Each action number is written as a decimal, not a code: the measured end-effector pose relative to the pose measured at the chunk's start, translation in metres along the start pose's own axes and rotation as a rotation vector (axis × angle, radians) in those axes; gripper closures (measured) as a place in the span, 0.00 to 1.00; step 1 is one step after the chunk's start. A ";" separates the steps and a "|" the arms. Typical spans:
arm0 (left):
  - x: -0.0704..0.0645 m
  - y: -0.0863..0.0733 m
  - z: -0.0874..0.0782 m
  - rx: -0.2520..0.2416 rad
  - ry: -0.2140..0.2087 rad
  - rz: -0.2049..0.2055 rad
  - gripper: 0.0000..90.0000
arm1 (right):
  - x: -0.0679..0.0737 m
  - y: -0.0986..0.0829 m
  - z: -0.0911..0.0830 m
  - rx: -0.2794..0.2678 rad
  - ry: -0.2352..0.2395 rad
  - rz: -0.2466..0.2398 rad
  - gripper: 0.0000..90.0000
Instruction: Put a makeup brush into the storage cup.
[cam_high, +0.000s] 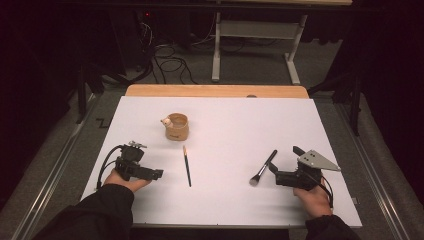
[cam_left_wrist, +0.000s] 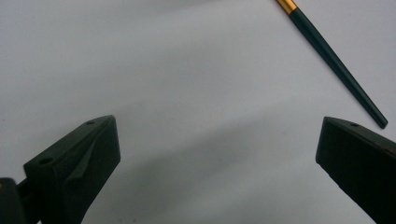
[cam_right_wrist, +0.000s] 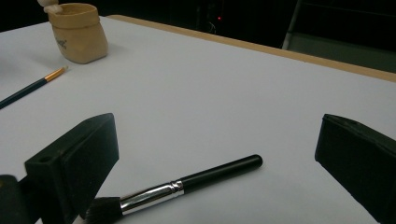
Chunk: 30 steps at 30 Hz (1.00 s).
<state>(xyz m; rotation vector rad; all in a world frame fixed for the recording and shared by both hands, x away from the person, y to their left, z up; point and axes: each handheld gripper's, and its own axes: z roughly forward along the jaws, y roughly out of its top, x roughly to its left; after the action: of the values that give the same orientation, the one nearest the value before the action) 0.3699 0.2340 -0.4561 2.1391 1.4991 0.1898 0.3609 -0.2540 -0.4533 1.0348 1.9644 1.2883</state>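
We have both grippers low over the white counter (cam_high: 225, 200) with nothing in them. The right gripper (cam_high: 284, 170) has its jaws spread wide, and in the right gripper view the makeup brush (cam_right_wrist: 187, 184) lies on the counter just ahead of them, bristle end near one jaw, handle running away toward the middle. The left gripper (cam_high: 150, 173) is also released, jaws wide apart over bare surface, and in the left gripper view the thin paintbrush (cam_left_wrist: 334, 58) lies off to one side, outside the gap.

What worries us most is the shape of these two things. Both are slim, round-bodied sticks lying flat on a smooth sheet, so a jaw that comes down a little off-centre would likely roll the handle away or skid it across the counter rather than trap it. The makeup brush has a glossy black handle and a polished metal ferrule, both of which look slick; a clamp on the ferrule could slip. Closing on the soft dark bristles would splay them and give no firm hold. The paintbrush is thinner still, dark-handled with a gold band, and sits so low that the jaws may scrape the counter before they close on it.

The tan cup (cam_high: 177, 127) stands upright at the far side, well apart from both grippers; it looks light, narrow at the mouth, and already has something pale leaning in it, so a long brush dropped in carelessly could tip it
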 end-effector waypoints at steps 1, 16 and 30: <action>-0.002 0.002 0.001 0.025 0.000 0.004 0.01 | 0.000 0.001 0.000 -0.003 0.002 0.009 0.00; -0.007 0.013 0.011 0.195 -0.036 -0.033 0.01 | 0.000 0.000 0.001 -0.002 0.022 0.013 0.01; -0.021 0.023 0.014 0.243 -0.011 -0.062 0.01 | 0.004 0.000 0.003 0.004 0.053 0.009 0.01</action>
<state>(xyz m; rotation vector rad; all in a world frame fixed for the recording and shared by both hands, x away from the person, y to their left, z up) 0.3866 0.2046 -0.4529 2.2704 1.6518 -0.0282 0.3613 -0.2493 -0.4544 1.0223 2.0043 1.3298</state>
